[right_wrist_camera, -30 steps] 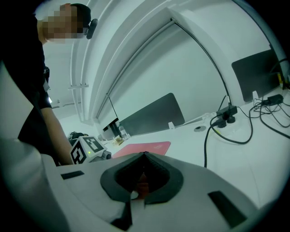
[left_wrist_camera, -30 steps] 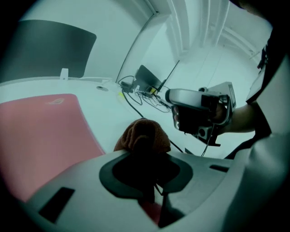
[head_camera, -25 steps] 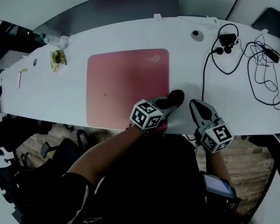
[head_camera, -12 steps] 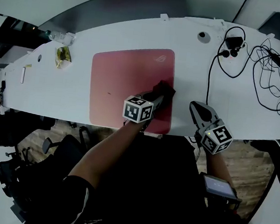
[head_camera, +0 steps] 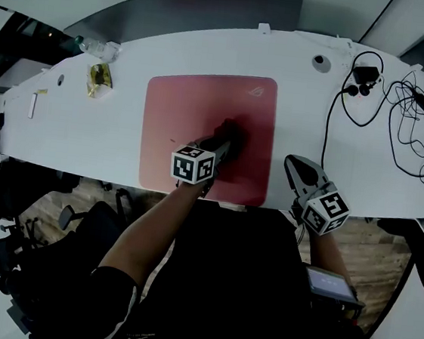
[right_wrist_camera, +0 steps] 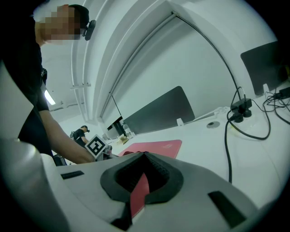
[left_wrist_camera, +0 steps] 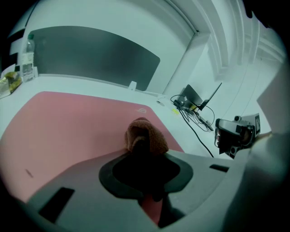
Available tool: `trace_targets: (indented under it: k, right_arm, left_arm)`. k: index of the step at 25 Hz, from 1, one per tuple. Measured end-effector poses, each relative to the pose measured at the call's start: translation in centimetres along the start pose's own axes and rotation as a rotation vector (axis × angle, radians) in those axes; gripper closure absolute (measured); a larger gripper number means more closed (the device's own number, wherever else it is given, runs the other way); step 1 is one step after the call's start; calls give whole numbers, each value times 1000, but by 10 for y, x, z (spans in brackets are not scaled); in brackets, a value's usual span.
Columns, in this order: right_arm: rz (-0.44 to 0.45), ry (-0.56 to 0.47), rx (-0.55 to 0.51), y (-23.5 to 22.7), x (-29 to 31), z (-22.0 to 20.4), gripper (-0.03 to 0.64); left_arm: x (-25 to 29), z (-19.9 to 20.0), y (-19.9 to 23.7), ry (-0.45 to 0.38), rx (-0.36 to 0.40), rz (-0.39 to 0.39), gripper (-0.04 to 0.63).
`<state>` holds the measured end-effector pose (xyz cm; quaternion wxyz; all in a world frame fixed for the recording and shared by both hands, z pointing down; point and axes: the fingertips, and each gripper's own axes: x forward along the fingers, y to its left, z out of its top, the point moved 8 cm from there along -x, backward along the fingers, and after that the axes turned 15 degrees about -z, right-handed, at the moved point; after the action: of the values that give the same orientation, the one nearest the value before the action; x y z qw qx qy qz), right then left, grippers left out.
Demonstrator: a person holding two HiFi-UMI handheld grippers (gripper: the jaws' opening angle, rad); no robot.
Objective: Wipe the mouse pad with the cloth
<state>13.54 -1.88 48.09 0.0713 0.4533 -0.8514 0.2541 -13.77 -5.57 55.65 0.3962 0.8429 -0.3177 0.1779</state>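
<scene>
My left gripper [head_camera: 225, 142] is clenched on the cloth [left_wrist_camera: 146, 135], which lies on the mouse pad [head_camera: 187, 116]. My right gripper [head_camera: 296, 168], jaws together and empty, sits just beside the pad's right edge.

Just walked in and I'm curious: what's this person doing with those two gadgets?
A person is cleaning a large pink rectangular mouse pad on a long white desk. The left claw grips a bunched brown cloth and holds it on the pad, right of centre. The right claw, shut and empty, is off to the pad's right.
</scene>
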Motion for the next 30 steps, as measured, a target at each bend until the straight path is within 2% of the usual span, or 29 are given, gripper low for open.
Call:
trace_targets:
  k: [15,30]
  right_arm:
    - [-19,25,-14,45,35,-4,594]
    - [12,39,-54,106,89,5,594]
  left_arm:
    - [-90,-6,79,-39,-31,110,511]
    - [-173,-17,141,-55,-32,211,511]
